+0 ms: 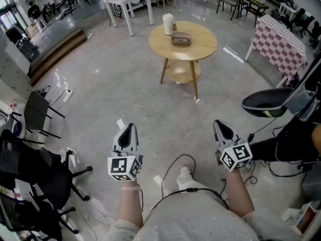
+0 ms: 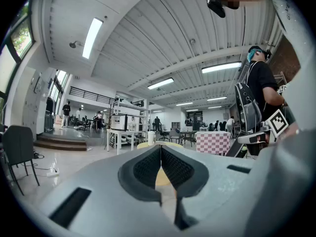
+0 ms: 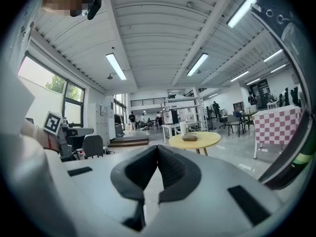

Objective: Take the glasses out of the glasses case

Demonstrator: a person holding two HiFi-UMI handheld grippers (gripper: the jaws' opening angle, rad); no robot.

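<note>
A brownish-grey glasses case (image 1: 181, 38) lies shut on a round wooden table (image 1: 200, 48) far ahead, next to a white cup (image 1: 169, 24). In the right gripper view the case (image 3: 189, 137) rests on the table (image 3: 203, 142) in the distance. My left gripper (image 1: 128, 130) and right gripper (image 1: 222, 128) are held low over the floor, well short of the table, both shut with nothing between the jaws. The left gripper view shows the shut tips (image 2: 160, 149) with the table's yellow top (image 2: 163, 177) behind them. Whether the glasses are inside is hidden.
The table has splayed legs and a lower shelf (image 1: 181, 72). Black office chairs (image 1: 35, 179) stand at the left, a checkered table (image 1: 282, 45) at the right, white desks (image 1: 129, 6) at the back. Cables (image 1: 175, 174) lie on the floor by my foot. Open grey floor (image 1: 150, 104) stretches ahead.
</note>
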